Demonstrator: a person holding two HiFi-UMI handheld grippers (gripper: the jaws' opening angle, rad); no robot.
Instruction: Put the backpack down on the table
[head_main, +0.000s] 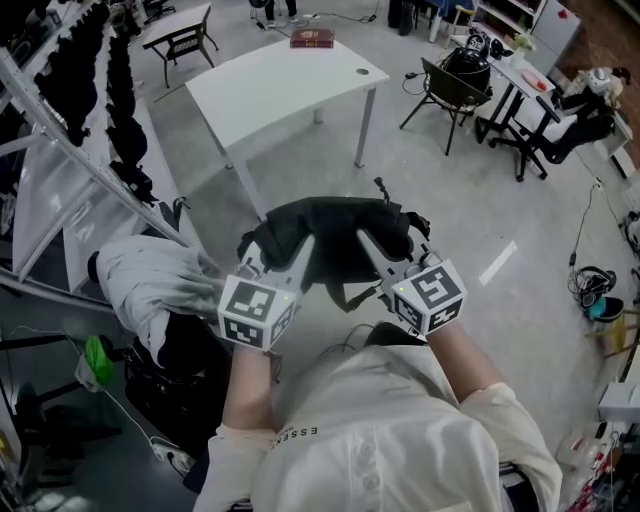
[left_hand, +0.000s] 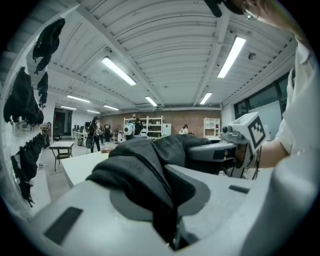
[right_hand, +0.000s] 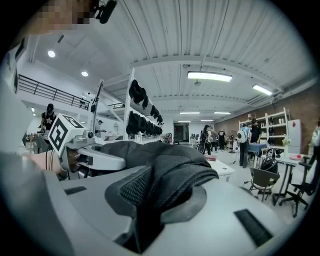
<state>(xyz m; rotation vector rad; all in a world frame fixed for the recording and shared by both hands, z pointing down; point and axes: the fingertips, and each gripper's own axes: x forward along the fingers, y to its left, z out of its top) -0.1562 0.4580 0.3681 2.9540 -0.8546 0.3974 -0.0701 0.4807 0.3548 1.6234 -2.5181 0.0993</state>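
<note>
A black backpack (head_main: 335, 240) hangs in the air between my two grippers, in front of the person's chest and above the floor. My left gripper (head_main: 288, 262) is shut on the bag's left side; its own view shows black fabric (left_hand: 150, 175) pinched between the jaws. My right gripper (head_main: 378, 258) is shut on the bag's right side, with padded mesh fabric (right_hand: 160, 185) caught in its jaws. The white table (head_main: 280, 85) stands further ahead, apart from the bag. Each gripper shows in the other's view: the right gripper (left_hand: 220, 150), the left gripper (right_hand: 95, 157).
A reddish book (head_main: 312, 38) lies at the table's far edge. A rack of black bags (head_main: 100, 90) runs along the left. A grey garment (head_main: 150, 285) lies over a stand at my left. Black chairs (head_main: 455, 90) and desks stand at the right.
</note>
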